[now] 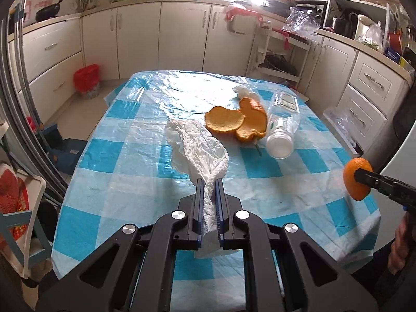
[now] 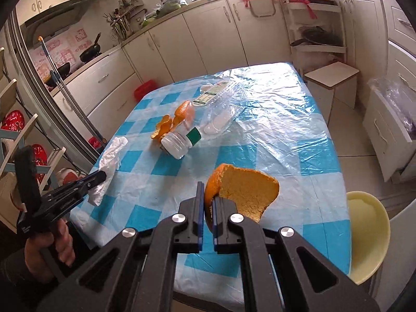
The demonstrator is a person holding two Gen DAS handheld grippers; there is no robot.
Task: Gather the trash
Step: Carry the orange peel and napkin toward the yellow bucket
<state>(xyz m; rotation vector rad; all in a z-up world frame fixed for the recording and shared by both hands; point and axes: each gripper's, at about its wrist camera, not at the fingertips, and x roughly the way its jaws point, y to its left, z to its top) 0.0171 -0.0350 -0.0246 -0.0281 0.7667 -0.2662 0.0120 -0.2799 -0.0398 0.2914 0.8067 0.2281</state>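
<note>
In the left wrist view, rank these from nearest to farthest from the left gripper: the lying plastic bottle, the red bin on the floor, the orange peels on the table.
1. Orange peels: on the table, just right of centre, ahead of the left gripper.
2. Plastic bottle: lying right of the peels, its cap end barely farther.
3. Red bin: on the floor beyond the table's far left corner.

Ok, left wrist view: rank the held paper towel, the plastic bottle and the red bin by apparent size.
1. paper towel, largest, though nearest the camera.
2. plastic bottle.
3. red bin, smallest-looking, but farthest, so true size is unsure.
</note>
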